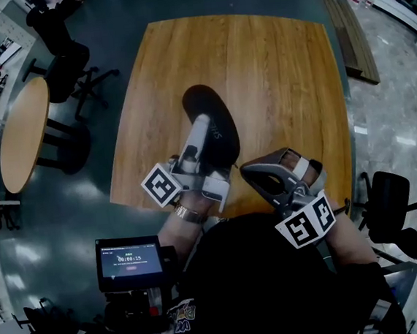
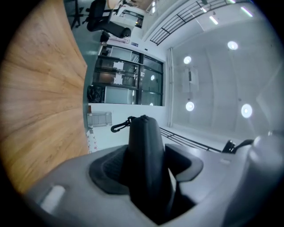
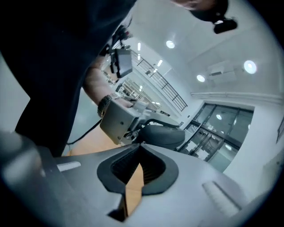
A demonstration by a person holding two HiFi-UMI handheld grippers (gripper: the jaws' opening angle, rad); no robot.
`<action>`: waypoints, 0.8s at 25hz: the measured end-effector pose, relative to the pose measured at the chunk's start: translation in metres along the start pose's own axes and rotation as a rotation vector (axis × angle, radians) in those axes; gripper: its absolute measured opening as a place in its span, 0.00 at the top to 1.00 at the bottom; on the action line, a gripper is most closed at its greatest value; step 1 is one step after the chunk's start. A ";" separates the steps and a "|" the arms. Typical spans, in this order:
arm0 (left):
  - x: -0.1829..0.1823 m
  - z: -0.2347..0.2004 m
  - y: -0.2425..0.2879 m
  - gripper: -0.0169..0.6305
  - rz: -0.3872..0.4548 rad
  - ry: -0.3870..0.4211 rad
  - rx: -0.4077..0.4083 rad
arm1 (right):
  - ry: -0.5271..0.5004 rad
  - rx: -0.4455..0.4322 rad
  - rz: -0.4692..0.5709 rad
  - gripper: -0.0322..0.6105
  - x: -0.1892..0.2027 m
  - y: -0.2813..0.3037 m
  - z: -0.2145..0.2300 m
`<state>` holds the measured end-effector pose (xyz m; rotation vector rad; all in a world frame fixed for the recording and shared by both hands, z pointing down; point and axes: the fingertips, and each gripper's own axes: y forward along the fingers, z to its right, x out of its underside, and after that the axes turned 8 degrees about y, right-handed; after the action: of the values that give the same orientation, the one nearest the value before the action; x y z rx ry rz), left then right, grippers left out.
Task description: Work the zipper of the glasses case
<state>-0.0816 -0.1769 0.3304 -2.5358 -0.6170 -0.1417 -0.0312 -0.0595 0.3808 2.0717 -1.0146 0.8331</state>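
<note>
1. Head view: left gripper (image 1: 204, 131) is clamped on the black glasses case (image 1: 217, 118) over the wooden table (image 1: 280, 75).
2. Right gripper (image 1: 252, 173), jaws pressed together and empty, is just beside the case.
3. Round table (image 1: 22, 133) and office chair (image 1: 397, 207) stand well apart.

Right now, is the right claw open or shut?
Shut. In the right gripper view the right claw has its tips together, with nothing between them; the glasses case is beyond it, and the claw does not touch it.

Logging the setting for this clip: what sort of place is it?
Most likely an open-plan office or lab common area: a wooden table, a swivel office chair on a dark floor, and glass-walled rooms in the background.
</note>
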 end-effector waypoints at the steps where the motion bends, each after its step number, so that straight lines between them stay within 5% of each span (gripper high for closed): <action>1: 0.000 0.000 0.000 0.58 -0.001 0.003 0.002 | 0.052 0.010 0.030 0.95 -0.001 -0.005 0.007; 4: -0.001 0.000 -0.002 0.58 -0.004 -0.006 0.011 | 0.315 0.063 0.145 0.94 -0.010 -0.019 0.031; 7: 0.001 0.005 -0.003 0.59 -0.019 0.053 0.020 | 0.828 0.107 0.309 0.78 -0.015 -0.020 0.062; 8: 0.001 0.006 -0.003 0.59 -0.017 0.082 0.015 | 0.910 0.117 0.345 0.72 -0.016 -0.017 0.069; 10: 0.001 0.006 -0.004 0.59 0.000 0.130 -0.003 | 0.916 0.150 0.337 0.58 -0.015 -0.009 0.072; 13: 0.005 0.011 -0.005 0.59 0.005 0.192 0.003 | 0.853 0.138 0.245 0.54 -0.016 0.007 0.057; 20: 0.036 0.027 -0.004 0.58 -0.115 0.380 0.047 | 1.050 0.062 0.216 0.40 -0.004 0.020 0.049</action>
<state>-0.0521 -0.1460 0.3163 -2.3392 -0.6015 -0.6255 -0.0383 -0.1056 0.3553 1.2313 -0.5951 1.7937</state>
